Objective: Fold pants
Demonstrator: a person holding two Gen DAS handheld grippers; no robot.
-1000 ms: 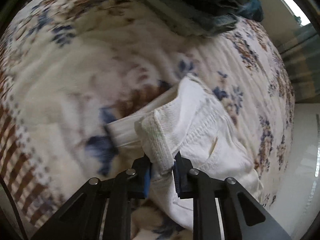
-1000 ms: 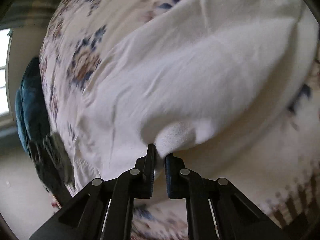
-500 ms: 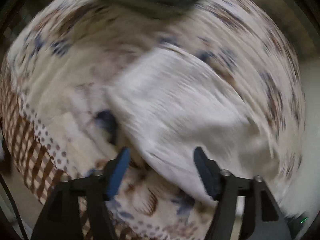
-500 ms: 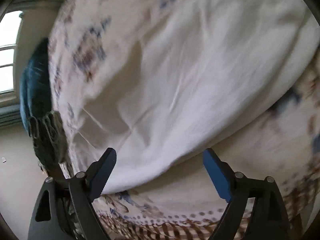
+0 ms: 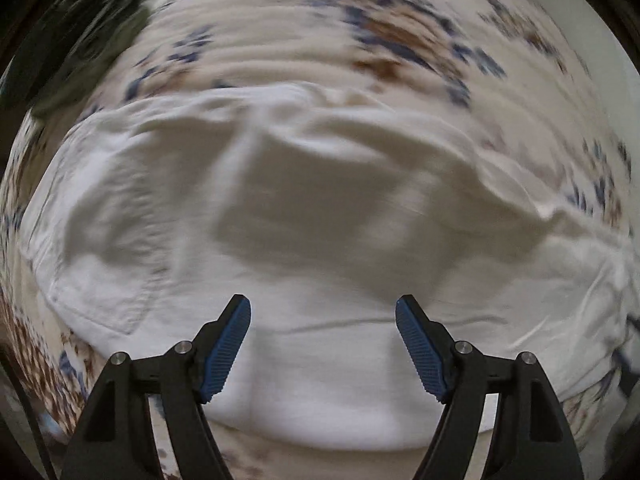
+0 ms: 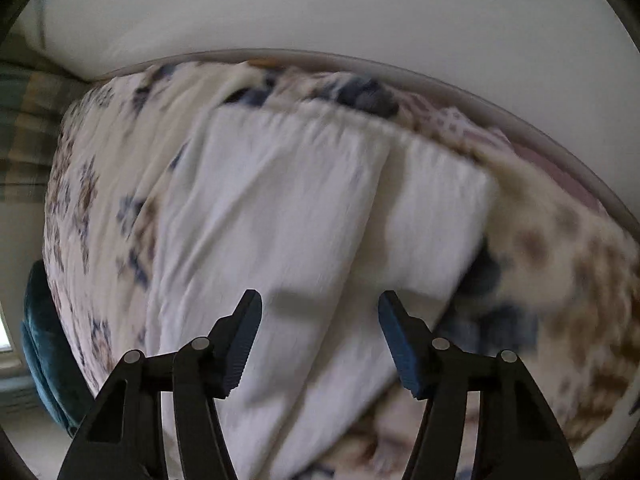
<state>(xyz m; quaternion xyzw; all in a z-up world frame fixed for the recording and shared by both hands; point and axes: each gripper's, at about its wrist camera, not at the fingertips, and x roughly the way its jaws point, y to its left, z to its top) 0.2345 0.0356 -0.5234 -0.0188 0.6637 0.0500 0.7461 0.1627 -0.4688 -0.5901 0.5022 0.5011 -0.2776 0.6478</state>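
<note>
On floral quilt (image 5: 400, 12): white pants (image 5: 320, 220) | both jaws spread, empty | teal cushion (image 6: 44, 360) beside

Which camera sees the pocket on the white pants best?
The left wrist camera. The pocket lies in plain sight on the pants, at the lower left. The right wrist camera shows only the two pant legs, no pocket.

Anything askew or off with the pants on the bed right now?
Nothing damaged. The white pants lie rumpled on the floral bedspread, far edge wavy rather than straight. Both the left gripper and right gripper are open, holding nothing.
</note>
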